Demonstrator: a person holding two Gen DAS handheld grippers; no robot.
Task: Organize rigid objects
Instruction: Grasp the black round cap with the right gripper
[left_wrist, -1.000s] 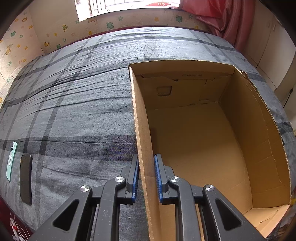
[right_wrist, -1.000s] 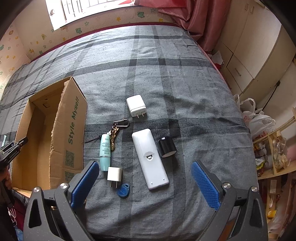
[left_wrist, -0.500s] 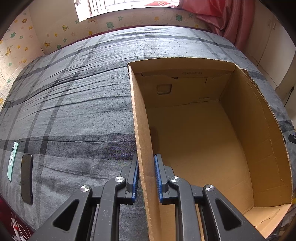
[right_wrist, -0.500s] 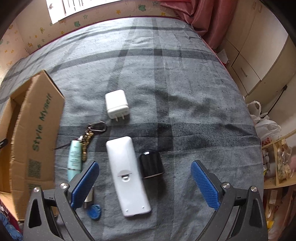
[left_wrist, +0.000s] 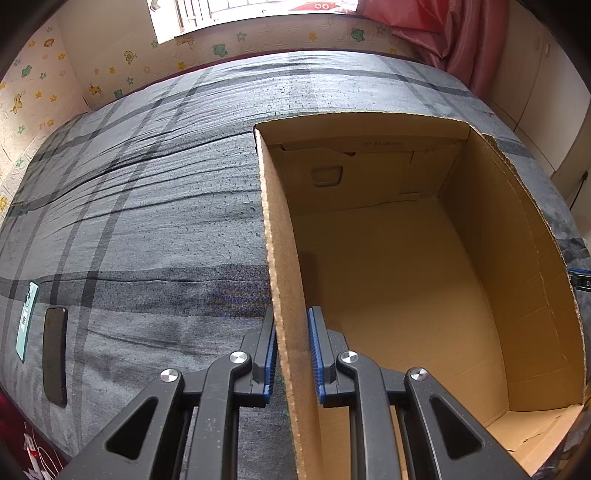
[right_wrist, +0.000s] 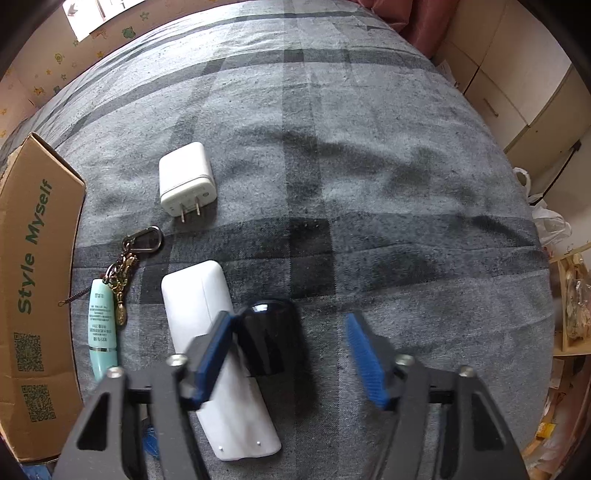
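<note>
My left gripper (left_wrist: 291, 354) is shut on the left wall of the open, empty cardboard box (left_wrist: 406, 280), one blue pad on each side of the wall. My right gripper (right_wrist: 288, 325) points down at the grey plaid bedspread and its jaws are closing around a black glossy cylinder (right_wrist: 273, 332). The left pad is at the cylinder's side; the right pad still stands apart from it. Just left of the cylinder lies a white remote (right_wrist: 199, 295), partly under the left finger. Further left are a white charger (right_wrist: 186, 179), a keyring (right_wrist: 142, 240) and a teal tube (right_wrist: 101, 325).
The box's printed outer side (right_wrist: 33, 277) fills the left edge of the right wrist view. A blue key fob (right_wrist: 149, 443) peeks out under the gripper. A black phone (left_wrist: 55, 354) and a teal card (left_wrist: 26, 325) lie left of the box. Cupboards and bags stand off the bed's right side.
My right gripper has come down over the black cylinder and its jaws have narrowed from wide open. The left gripper has kept its hold on the box wall.
</note>
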